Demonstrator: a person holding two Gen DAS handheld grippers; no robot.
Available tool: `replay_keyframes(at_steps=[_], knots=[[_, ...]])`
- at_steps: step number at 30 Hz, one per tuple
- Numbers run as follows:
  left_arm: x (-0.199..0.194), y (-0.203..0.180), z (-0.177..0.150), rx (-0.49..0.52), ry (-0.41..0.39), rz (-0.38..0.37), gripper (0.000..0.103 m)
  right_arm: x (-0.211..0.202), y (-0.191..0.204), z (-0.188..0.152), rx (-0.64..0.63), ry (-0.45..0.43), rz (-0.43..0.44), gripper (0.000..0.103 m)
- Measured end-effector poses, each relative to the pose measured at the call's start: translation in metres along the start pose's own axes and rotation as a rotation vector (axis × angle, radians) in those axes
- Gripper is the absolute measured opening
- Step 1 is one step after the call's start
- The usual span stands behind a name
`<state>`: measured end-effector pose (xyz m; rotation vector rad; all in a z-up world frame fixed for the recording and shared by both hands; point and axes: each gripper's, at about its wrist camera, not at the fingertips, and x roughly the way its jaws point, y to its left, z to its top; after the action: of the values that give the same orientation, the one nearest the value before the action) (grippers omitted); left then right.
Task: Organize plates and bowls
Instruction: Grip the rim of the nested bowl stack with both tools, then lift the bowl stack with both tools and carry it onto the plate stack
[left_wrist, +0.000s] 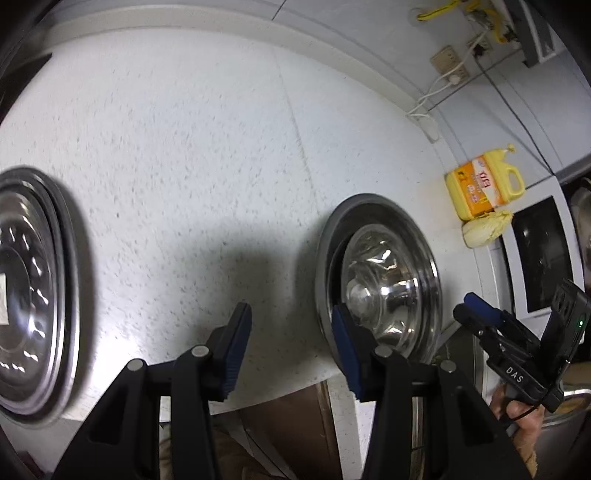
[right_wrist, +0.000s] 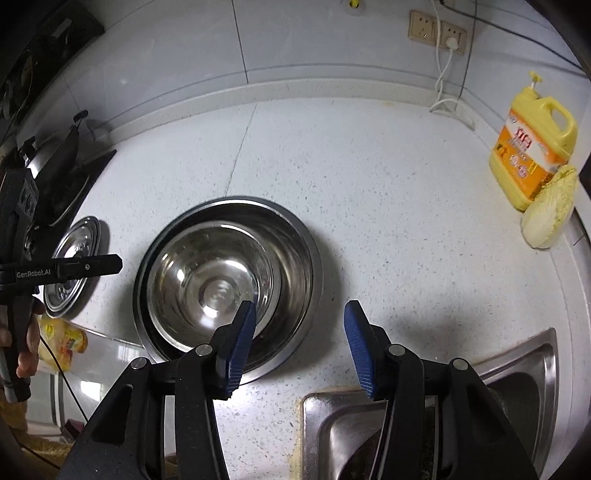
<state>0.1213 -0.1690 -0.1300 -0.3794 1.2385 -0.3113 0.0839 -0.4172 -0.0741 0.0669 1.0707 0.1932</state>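
Steel bowl (right_wrist: 207, 280) sits mouth-up, nested inside a bigger steel bowl (right_wrist: 295, 258) and shoved toward its left side — both round, so no real long axis. The stack is just ahead-left of the right gripper (right_wrist: 299, 350); jaws partway apart w/ nothing between them, left pad over the big bowl's rim. Left gripper (left_wrist: 291, 350) is also partway apart and empty, stack at its right jaw, steel plate (left_wrist: 33, 288) flat well off to its left. Speckled white counter (right_wrist: 388, 203), sink (right_wrist: 517, 369) under the right jaw, yellow detergent jug (right_wrist: 532, 144) + cabbage (right_wrist: 550, 214) far right.
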Motion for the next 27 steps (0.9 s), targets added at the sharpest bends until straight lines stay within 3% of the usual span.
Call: replay_keyframes(at_steps=[11,16,22,27], knots=[[0.029,-0.007,-0.001,-0.046,0.01,0.018,0.042,0.044,-0.028,-0.001,0.052,0.083,0.076,0.045],[0.039,-0.011,0.004,-0.043,0.013,0.0,0.033,0.059,-0.03,-0.001,0.079,0.122,0.126,0.036],[0.047,-0.011,0.014,-0.083,0.031,-0.11,0.007,0.068,-0.024,0.003,0.079,0.139,0.179,0.018],[0.048,-0.012,0.013,-0.083,0.029,-0.115,0.006,0.068,-0.025,0.002,0.102,0.142,0.206,0.015]])
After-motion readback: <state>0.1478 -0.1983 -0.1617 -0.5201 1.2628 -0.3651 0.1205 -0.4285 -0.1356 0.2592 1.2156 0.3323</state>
